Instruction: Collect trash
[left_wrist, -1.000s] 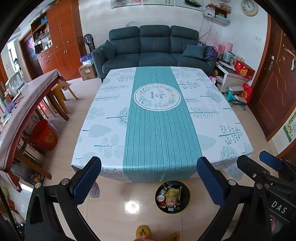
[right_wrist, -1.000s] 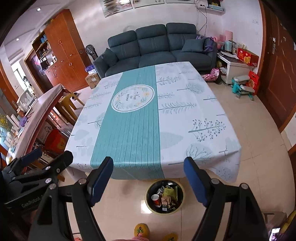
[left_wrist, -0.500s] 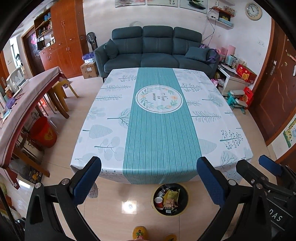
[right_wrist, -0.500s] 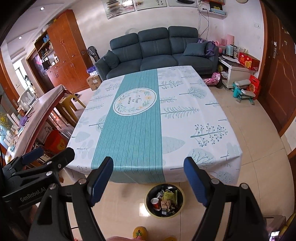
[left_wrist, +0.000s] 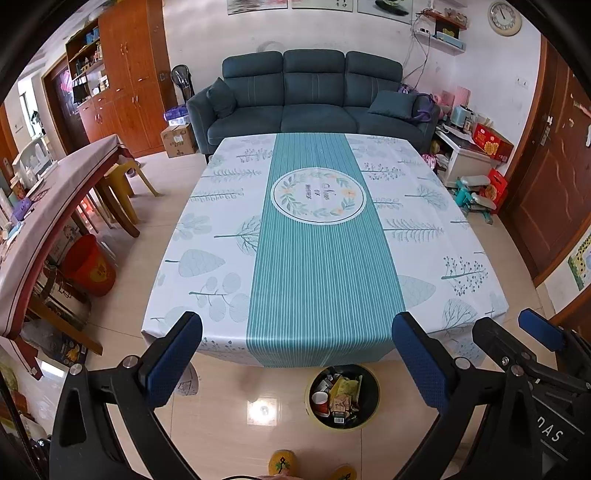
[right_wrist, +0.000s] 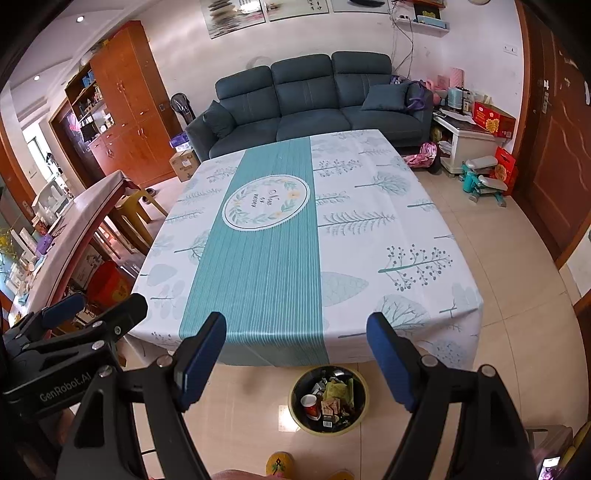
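Observation:
A round trash bin (left_wrist: 343, 427) with a yellow rim stands on the floor tiles just in front of the table's near edge. It holds a red paper cup (left_wrist: 320, 400), a yellow-green wrapper (left_wrist: 345, 387) and several small packets. In the right wrist view the bin (right_wrist: 328, 434) sits between the right gripper's fingers and below them. My left gripper (left_wrist: 297, 322) is open with nothing between its blue pads. My right gripper (right_wrist: 297, 322) is open too, also holding nothing. The two grippers hover side by side above the bin. The table (left_wrist: 321, 258) under its teal-and-white cloth carries no objects.
A long wooden side table (left_wrist: 55, 206) runs along the left, with a red bucket (left_wrist: 90, 266) and yellow stools (left_wrist: 122, 184) beneath it. A dark sofa (left_wrist: 314, 99) stands behind the table. Toys and boxes (left_wrist: 480, 192) lie by the right wall. A yellow slipper (left_wrist: 282, 461) shows at the bottom edge.

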